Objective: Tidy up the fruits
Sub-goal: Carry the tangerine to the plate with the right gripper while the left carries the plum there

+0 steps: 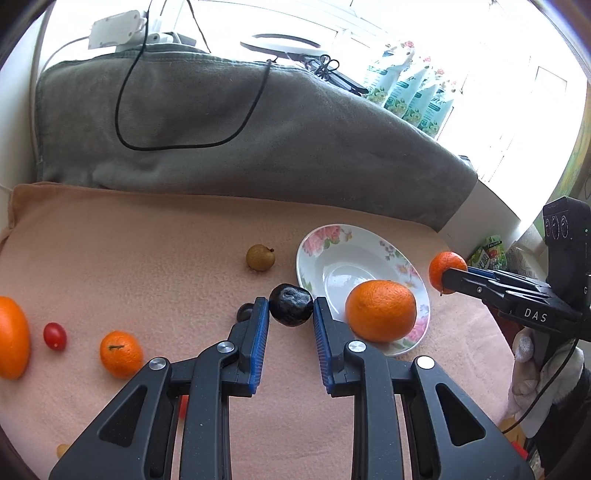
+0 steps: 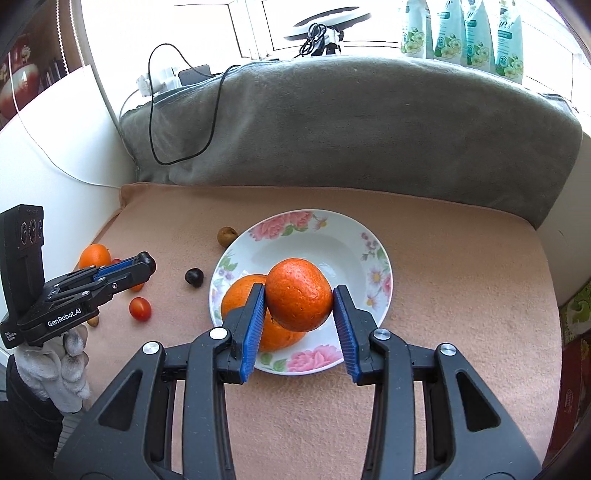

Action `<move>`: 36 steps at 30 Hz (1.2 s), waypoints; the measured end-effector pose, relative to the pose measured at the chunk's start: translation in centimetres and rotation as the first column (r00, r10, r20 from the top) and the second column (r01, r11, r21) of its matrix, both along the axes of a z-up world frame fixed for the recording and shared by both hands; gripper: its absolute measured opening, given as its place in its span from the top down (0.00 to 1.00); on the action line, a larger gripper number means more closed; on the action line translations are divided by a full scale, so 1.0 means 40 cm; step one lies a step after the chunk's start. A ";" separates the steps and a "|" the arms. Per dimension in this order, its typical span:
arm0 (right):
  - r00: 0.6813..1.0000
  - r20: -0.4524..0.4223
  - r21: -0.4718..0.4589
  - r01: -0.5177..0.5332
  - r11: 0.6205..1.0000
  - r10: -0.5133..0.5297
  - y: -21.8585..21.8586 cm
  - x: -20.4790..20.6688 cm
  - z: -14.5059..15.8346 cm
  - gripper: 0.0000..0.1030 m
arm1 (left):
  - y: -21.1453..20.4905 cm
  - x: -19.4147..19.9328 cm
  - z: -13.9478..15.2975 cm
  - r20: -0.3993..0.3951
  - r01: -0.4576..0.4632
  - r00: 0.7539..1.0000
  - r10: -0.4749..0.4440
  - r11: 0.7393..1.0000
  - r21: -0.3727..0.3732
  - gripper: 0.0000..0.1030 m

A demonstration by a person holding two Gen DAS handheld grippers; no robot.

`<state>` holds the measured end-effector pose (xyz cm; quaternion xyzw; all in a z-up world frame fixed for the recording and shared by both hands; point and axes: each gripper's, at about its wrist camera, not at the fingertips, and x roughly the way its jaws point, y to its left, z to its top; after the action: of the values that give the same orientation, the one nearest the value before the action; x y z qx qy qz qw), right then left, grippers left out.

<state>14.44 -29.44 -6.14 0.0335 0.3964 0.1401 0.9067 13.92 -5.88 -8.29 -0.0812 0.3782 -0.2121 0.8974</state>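
My left gripper (image 1: 291, 308) is shut on a dark plum (image 1: 290, 304) and holds it above the peach cloth; in the right wrist view the plum shows at its fingertips (image 2: 147, 260). My right gripper (image 2: 300, 295) is shut on a small orange (image 2: 298, 293) and holds it over the floral plate (image 2: 369, 236). A larger orange (image 2: 242, 291) lies in the plate, also in the left wrist view (image 1: 382, 310). On the cloth lie a longan (image 1: 260, 257), a mandarin (image 1: 121, 354), a cherry tomato (image 1: 55, 336), a second dark plum (image 2: 194, 277) and a big orange (image 1: 13, 338).
A grey folded blanket (image 1: 221, 125) with a black cable (image 1: 122, 133) runs along the back. Green refill pouches (image 2: 461, 33) and a ring light (image 2: 325, 18) stand on the windowsill. The peach cloth (image 2: 461, 295) ends at a white wall on the left. A small brown fruit (image 2: 93, 321) lies near my gloved hand.
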 end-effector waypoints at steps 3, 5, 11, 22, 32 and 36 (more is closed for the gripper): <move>1.000 -0.009 -0.002 0.016 1.000 -0.016 -0.023 0.007 -0.014 0.62 | -0.026 0.015 0.000 0.001 0.016 1.000 -0.016 1.000 0.007 0.78; 1.000 -0.015 0.000 0.025 1.000 -0.025 -0.037 0.012 -0.020 0.62 | -0.042 0.027 0.001 0.002 0.024 1.000 -0.024 1.000 0.011 0.78; 0.999 -0.031 -0.002 0.031 1.000 -0.031 -0.060 0.027 -0.039 0.62 | -0.087 0.065 -0.003 0.000 0.043 0.999 -0.043 0.999 0.023 0.78; 0.998 -0.052 -0.005 0.019 1.000 -0.020 -0.061 0.050 -0.063 0.62 | -0.122 0.110 -0.026 -0.035 0.052 0.998 -0.051 0.998 0.025 0.78; 0.998 -0.067 0.012 0.016 1.000 -0.016 -0.063 0.059 -0.071 0.62 | -0.130 0.125 -0.030 -0.040 0.050 0.998 -0.049 0.998 0.025 0.78; 0.997 -0.069 0.019 0.023 1.000 -0.022 -0.066 0.060 -0.073 0.61 | -0.130 0.125 -0.029 -0.036 0.053 0.998 -0.052 0.998 0.025 0.77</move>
<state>16.82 -32.07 -9.06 0.0520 0.4257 0.1326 0.8936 18.91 -11.08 -9.45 -0.0634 0.3987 -0.2292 0.8857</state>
